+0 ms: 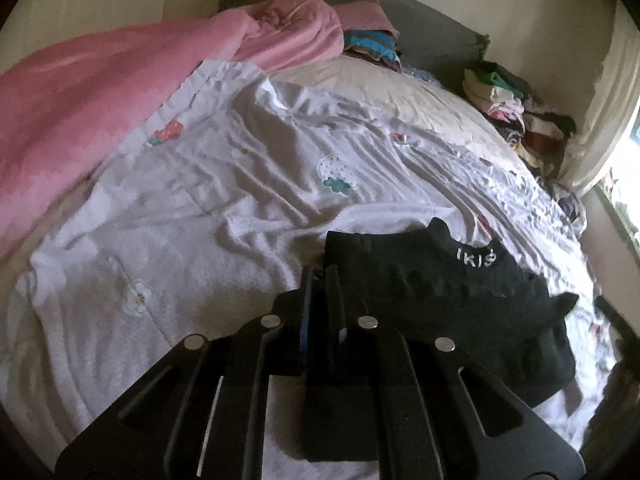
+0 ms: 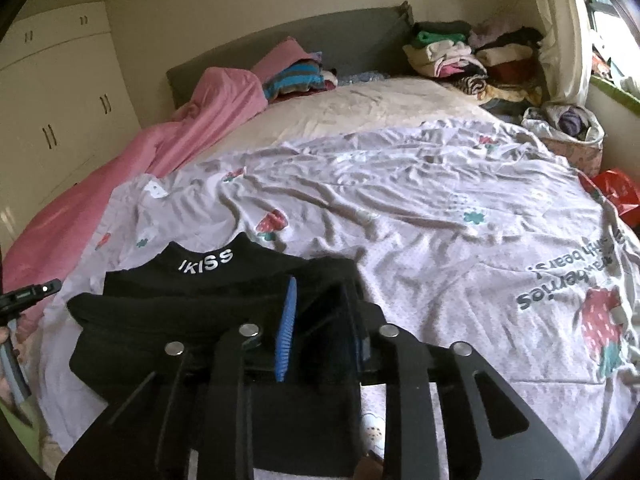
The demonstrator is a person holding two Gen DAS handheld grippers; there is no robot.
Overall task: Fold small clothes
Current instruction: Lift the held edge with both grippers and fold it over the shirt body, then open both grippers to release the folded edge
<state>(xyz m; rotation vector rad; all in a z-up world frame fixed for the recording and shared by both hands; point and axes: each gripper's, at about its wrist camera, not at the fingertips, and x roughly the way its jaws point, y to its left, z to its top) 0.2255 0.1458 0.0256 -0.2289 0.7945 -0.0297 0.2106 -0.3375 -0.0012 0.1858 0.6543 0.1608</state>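
Observation:
A small black garment (image 1: 452,296) with white "IKISS" lettering on its neckband lies on the white strawberry-print sheet (image 1: 224,184). My left gripper (image 1: 320,276) is shut on the garment's left edge. In the right wrist view the same black garment (image 2: 192,300) is partly folded over, and my right gripper (image 2: 320,300) is shut on its right edge, black cloth between the fingers. The left gripper's tip (image 2: 32,292) shows at the far left of the right wrist view.
A pink blanket (image 1: 80,100) is bunched along the left side of the bed. Piles of clothes (image 2: 472,56) sit by the grey headboard (image 2: 340,40) and window corner. A red bag (image 2: 616,192) lies at the right bed edge. White cupboards (image 2: 52,92) stand to the left.

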